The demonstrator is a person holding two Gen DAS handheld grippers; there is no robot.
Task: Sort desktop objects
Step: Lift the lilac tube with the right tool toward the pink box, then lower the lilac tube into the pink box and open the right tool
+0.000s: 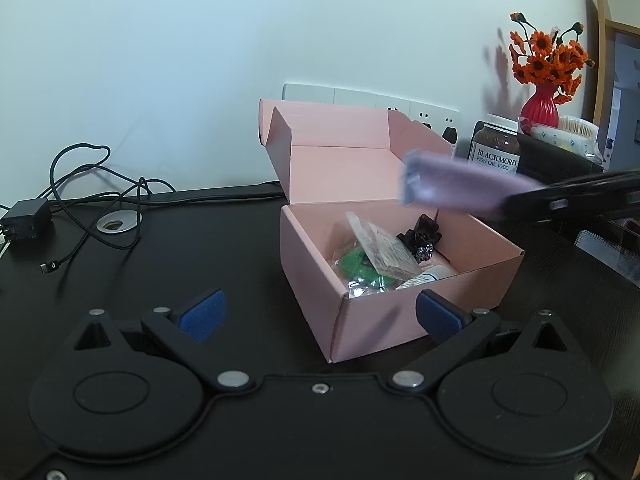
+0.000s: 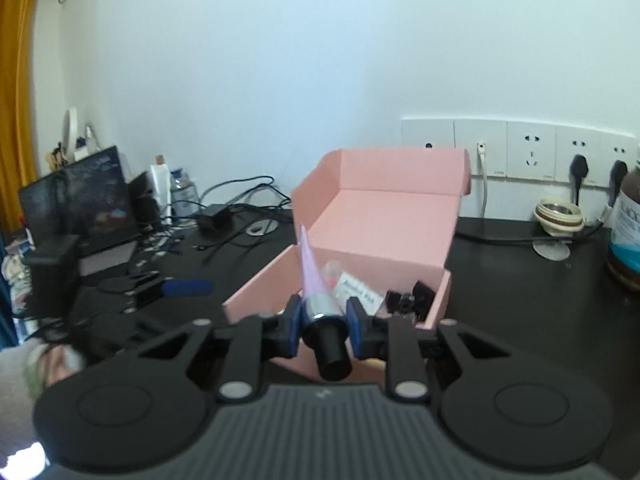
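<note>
Behind pink box (image 1: pixel 360 320): bottle (image 1: pixel 496 148) reading "BLACKMORES".

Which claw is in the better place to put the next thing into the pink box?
The right claw, likely. It is shut on the purple tube, just above the open pink box. The left claw is open, holds nothing, and sits low in front of the box.

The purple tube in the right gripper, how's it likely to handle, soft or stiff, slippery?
The purple tube tapers to a flat crimped end, so it is probably soft and squeezable. The right gripper clamps its shiny silver collar, which may be slippery. Its round black cap could let it roll.
</note>
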